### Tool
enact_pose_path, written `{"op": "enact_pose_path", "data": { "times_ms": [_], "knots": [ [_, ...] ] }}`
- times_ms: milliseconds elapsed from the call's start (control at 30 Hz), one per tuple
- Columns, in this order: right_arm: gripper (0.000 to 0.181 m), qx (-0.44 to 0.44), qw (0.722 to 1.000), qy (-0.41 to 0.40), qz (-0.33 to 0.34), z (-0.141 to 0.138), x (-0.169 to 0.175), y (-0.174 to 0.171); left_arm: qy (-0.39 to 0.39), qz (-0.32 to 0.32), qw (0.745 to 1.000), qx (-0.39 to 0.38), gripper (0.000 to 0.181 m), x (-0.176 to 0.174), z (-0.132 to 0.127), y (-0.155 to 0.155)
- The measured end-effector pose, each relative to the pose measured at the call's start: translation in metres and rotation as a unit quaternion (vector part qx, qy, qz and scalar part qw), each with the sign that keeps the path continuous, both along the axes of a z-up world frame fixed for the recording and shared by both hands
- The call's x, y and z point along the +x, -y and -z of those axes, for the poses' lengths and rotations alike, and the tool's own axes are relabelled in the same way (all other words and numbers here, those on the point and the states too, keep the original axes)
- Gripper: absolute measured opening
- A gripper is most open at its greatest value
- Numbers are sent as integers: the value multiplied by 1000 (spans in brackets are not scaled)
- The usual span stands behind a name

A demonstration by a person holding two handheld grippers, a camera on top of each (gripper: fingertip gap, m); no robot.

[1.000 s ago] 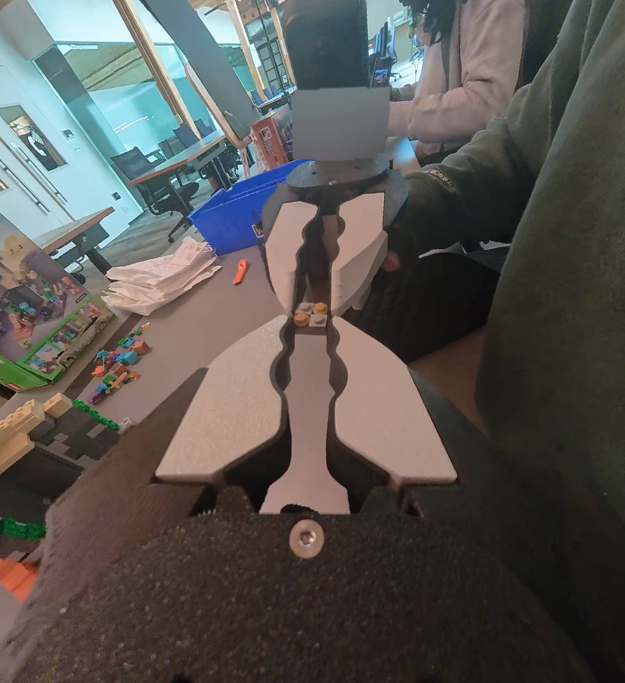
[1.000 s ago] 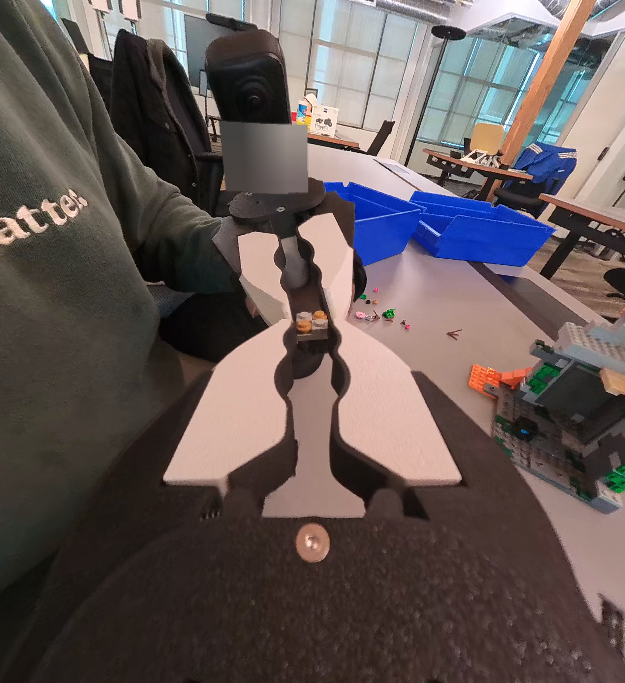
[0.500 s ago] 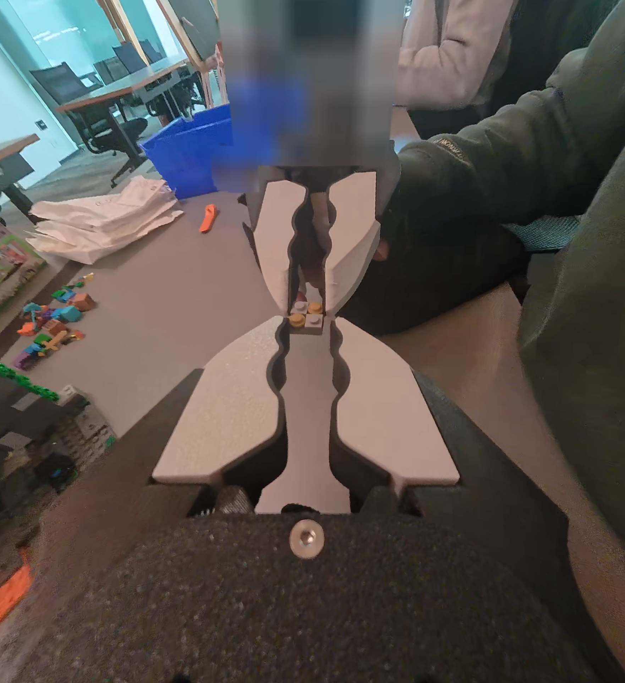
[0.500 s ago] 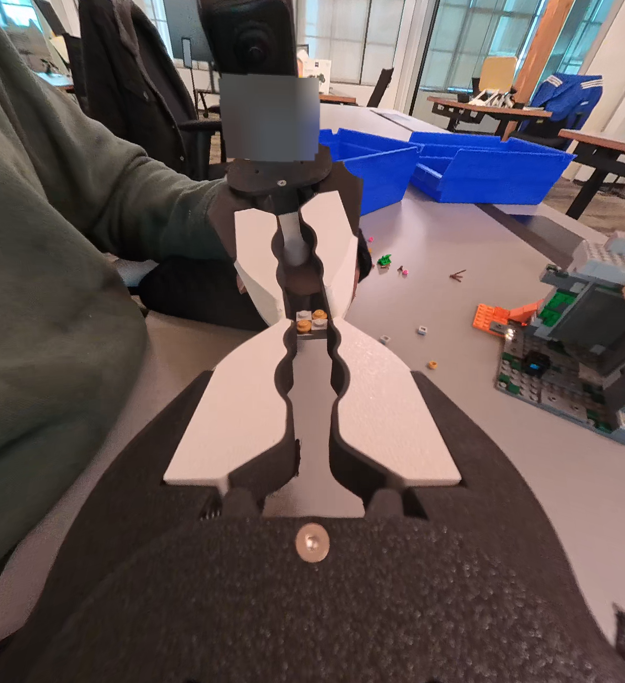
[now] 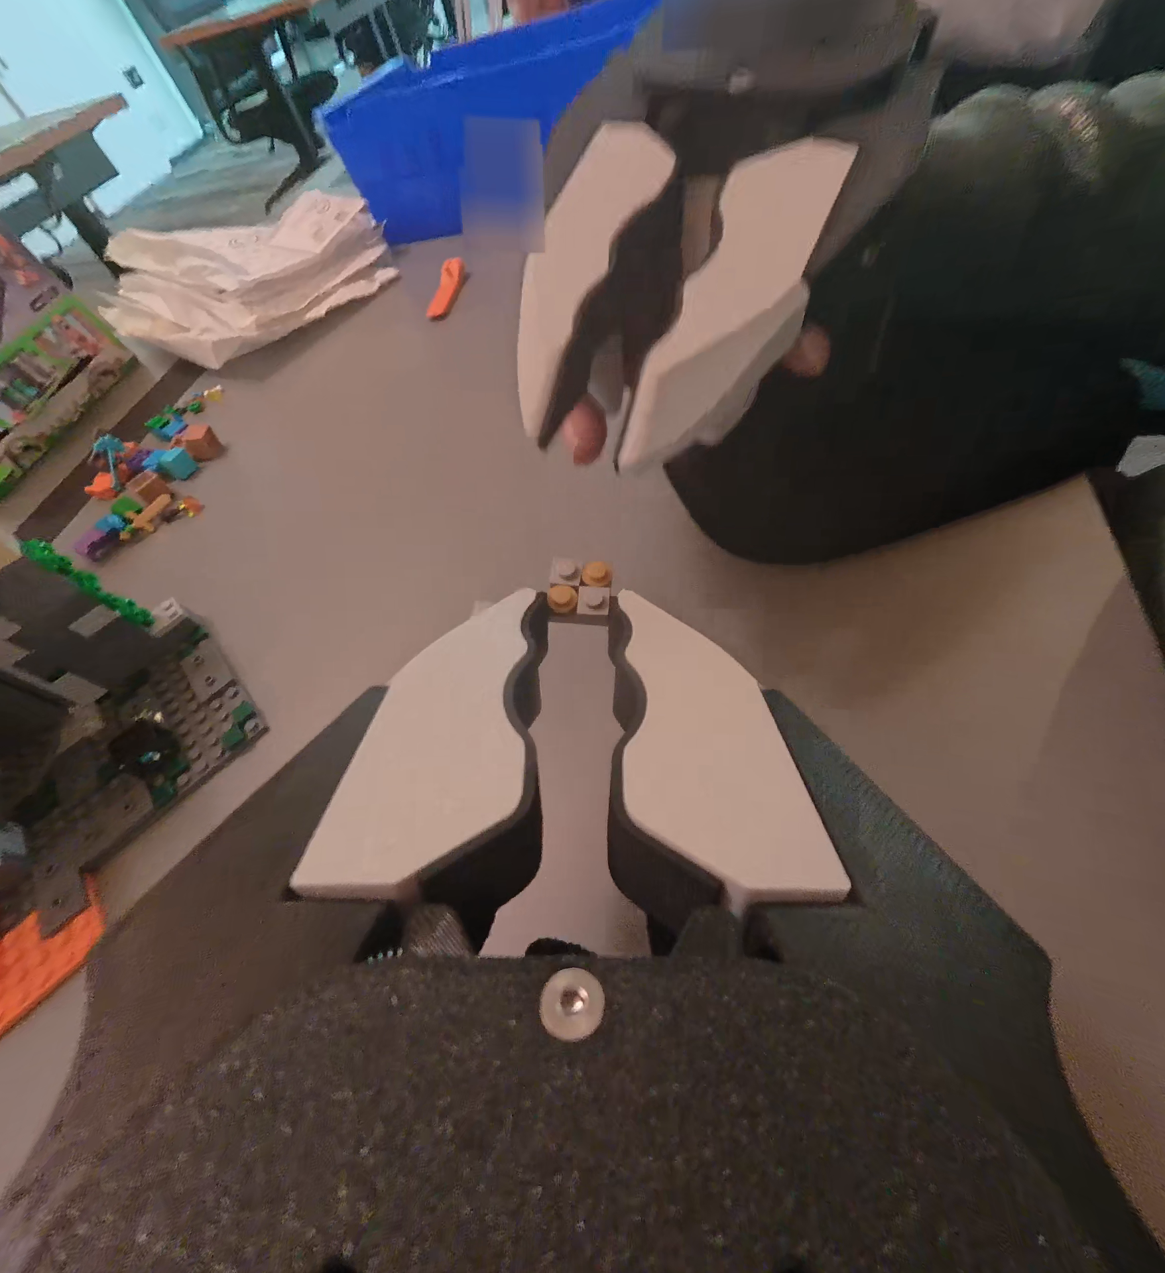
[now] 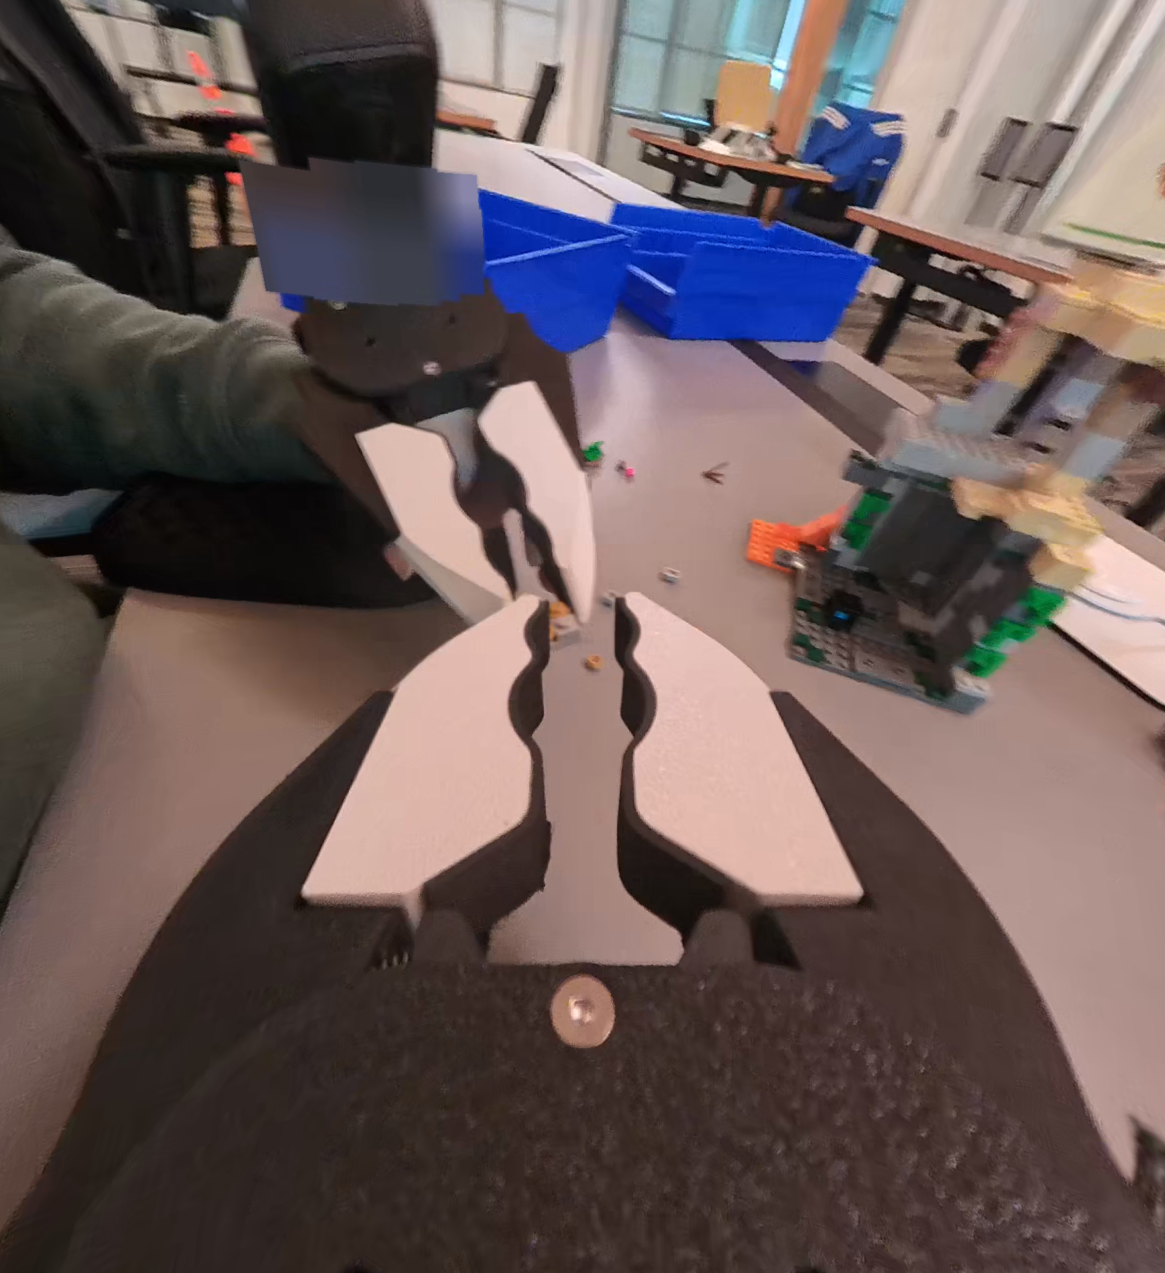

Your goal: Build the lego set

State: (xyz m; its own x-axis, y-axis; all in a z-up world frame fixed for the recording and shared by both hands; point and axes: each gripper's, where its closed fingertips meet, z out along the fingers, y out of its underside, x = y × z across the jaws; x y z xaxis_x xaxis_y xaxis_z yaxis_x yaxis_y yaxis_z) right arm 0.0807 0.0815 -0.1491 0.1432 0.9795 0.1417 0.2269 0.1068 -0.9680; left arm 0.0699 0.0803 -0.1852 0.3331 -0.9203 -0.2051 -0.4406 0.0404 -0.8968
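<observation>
My left gripper (image 5: 578, 605) is shut on a small dark square plate (image 5: 579, 587) topped with two grey and two tan studs, held just above the grey table (image 5: 359, 427). My right gripper (image 6: 578, 607) is narrowly open and empty. In the left wrist view it (image 5: 583, 451) hovers beyond and above the plate, clear of it. In the right wrist view the left gripper (image 6: 565, 606) comes in from the upper left with the plate (image 6: 561, 625) at its tip, just ahead of my right fingertips. The partly built dark lego building (image 6: 924, 551) stands to the right, and it also shows at the left of the left wrist view (image 5: 83, 689).
A loose tan stud (image 6: 593, 663) lies on the table between my right fingers. Loose coloured pieces (image 5: 145, 482), a paper stack (image 5: 242, 275), an orange separator tool (image 5: 445, 296), the set's box (image 5: 1, 386) and blue bins (image 6: 703, 282) lie around. A person's dark green sleeve (image 6: 83, 399) is at the left.
Both grippers pinched the small plate tip to tip before. The right gripper has let go and drawn back and up. The left keeps the plate and has tilted down over the table.
</observation>
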Motion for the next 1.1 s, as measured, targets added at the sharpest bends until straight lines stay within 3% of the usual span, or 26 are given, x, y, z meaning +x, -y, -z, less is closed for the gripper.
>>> {"op": "enact_pose_path", "data": {
  "times_ms": [233,333,567,833,1100],
  "knots": [
    [18,-9,990,33,139,13,32,-35,-113,-26,991,-70,16,-8,41,-14],
    [16,-12,985,47,168,17,40,-42,-152,-33,983,-96,16,-14,57,-20],
    [16,1,977,102,186,32,43,-53,-176,-39,979,-91,24,-21,64,-26],
    [14,-4,961,77,264,27,61,-70,-137,-55,987,-70,25,-25,49,-28],
    [13,-58,907,35,415,27,116,-110,-35,-124,991,-25,5,-38,9,-38]
  ]
}}
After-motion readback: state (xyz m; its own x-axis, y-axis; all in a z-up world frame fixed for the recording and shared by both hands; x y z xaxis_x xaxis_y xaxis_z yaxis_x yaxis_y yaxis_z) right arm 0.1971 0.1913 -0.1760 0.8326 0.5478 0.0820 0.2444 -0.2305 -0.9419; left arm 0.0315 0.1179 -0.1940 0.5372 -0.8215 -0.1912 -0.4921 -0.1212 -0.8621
